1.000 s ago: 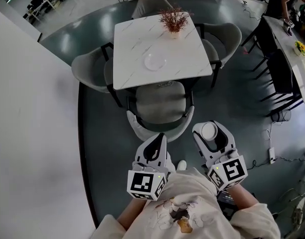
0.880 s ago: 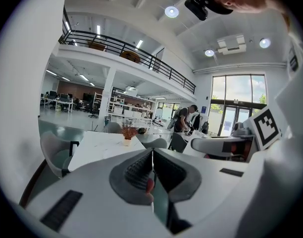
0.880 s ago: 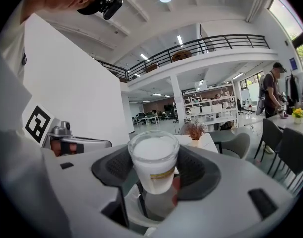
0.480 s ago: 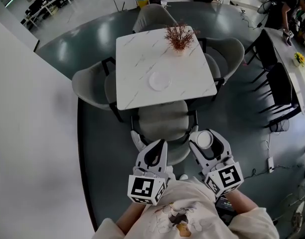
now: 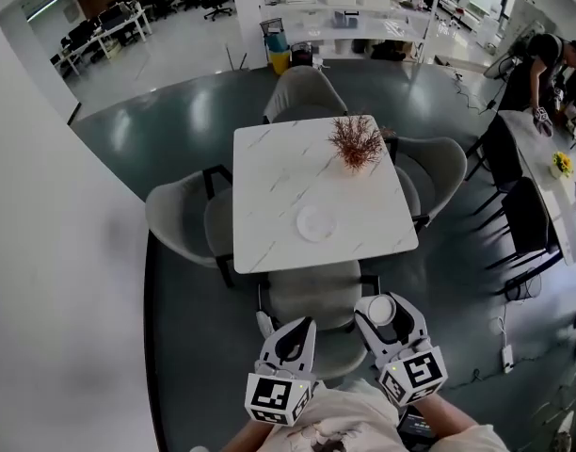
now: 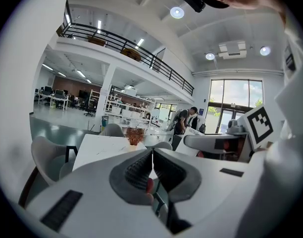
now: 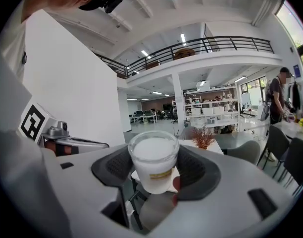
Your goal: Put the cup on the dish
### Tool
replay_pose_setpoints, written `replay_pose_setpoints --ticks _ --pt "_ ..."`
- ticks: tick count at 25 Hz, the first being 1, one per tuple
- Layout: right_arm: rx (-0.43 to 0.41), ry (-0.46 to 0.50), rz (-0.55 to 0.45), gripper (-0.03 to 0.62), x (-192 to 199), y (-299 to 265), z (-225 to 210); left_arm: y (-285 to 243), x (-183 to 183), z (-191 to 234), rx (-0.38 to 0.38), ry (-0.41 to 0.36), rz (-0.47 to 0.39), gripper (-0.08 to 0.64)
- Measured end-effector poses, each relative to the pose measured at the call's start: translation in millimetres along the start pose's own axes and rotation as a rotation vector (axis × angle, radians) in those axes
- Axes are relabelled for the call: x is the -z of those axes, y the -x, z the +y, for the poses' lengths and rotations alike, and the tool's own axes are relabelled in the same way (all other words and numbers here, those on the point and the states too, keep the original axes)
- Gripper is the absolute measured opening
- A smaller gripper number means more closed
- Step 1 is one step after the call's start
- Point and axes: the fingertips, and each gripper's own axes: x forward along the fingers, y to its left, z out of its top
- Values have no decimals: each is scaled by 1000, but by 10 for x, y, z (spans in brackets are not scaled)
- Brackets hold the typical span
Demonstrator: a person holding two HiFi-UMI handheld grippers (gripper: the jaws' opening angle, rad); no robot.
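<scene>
One part of the job looks done and the larger part is left. The small frosted white cup (image 7: 154,161) with a yellowish label stands upright in the right claw (image 7: 155,171), whose two dark ribbed pads are clamped on its sides below the rim, so the pickup seems secure. In the head view the right claw (image 5: 385,318) and the cup (image 5: 382,310) hang close in front of the person's body, well apart from the round white shallow dish (image 5: 316,223). The dish lies bare on the near half of the square white marble-patterned surface (image 5: 269,172). A grey padded chair (image 5: 312,295) is tucked in at the near edge, between the person and the dish, and a small reddish dried plant in a pot (image 5: 356,142) stands toward the far right corner, clear of the dish. The left claw (image 6: 152,163) has its jaws pressed together with nothing between them, and in the head view it (image 5: 296,333) hangs beside the right one, taking no part. As I judge it, what remains is the whole carry: closing in on the surface, reaching over the chair back, lowering the cup level onto the middle of the dish, and letting go. None of that shows as begun.
</scene>
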Motion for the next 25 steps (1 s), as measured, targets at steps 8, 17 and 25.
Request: replay_pose_setpoints --ticks 8,17,25 --pt "-1 16 9 262 17 -175 166 -65 103 209 29 3 28 6" --pt "-4 56 10 262 0 -333 109 -229 -24 362 -3 13 -15 6" --pt "-42 75 8 262 50 -644 -117 -644 -11 511 -44 26 -2 6"
